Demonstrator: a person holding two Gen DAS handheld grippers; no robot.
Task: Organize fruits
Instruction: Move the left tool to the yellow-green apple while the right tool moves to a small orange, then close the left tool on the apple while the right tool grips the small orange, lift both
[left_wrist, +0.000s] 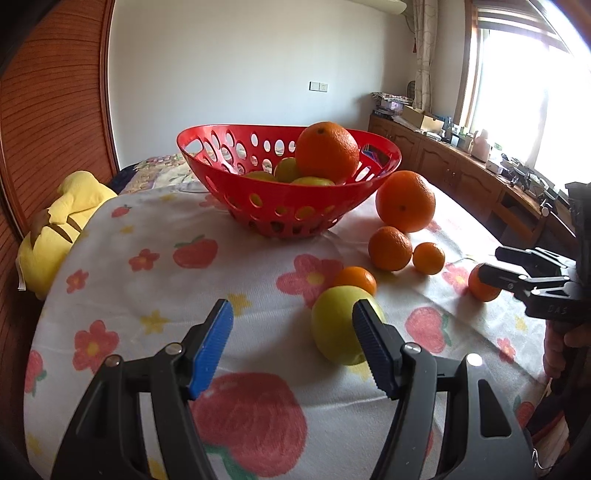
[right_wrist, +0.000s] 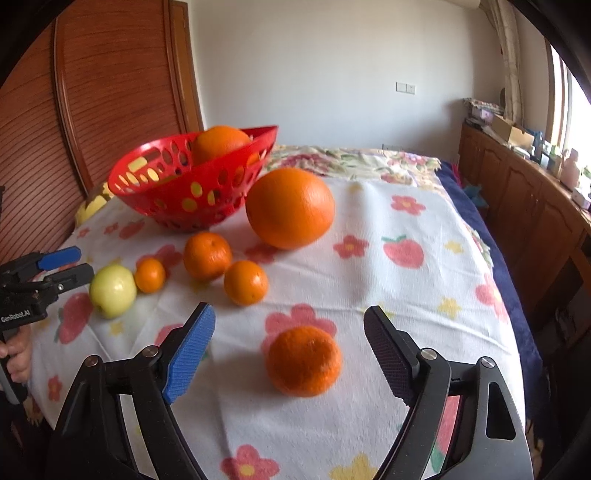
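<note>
A red perforated basket (left_wrist: 288, 206) (right_wrist: 192, 206) stands at the back of the table and holds a large orange (left_wrist: 327, 152) and yellow-green fruits. A yellow-green apple (left_wrist: 334, 326) (right_wrist: 112, 290) lies just ahead of my open left gripper (left_wrist: 293, 345), beside its right finger. My open right gripper (right_wrist: 290, 350) sits around a mandarin (right_wrist: 303, 361) (left_wrist: 482, 286) without touching it. A big orange (left_wrist: 405, 201) (right_wrist: 290, 208) and three small mandarins (left_wrist: 389, 248) (right_wrist: 207, 255) lie loose on the cloth.
The table wears a white cloth with flower and strawberry prints (left_wrist: 166, 280) (right_wrist: 406, 280). A yellow plush toy (left_wrist: 62, 229) lies off the left edge. A wooden cabinet (left_wrist: 461, 170) with clutter runs along the right under the window.
</note>
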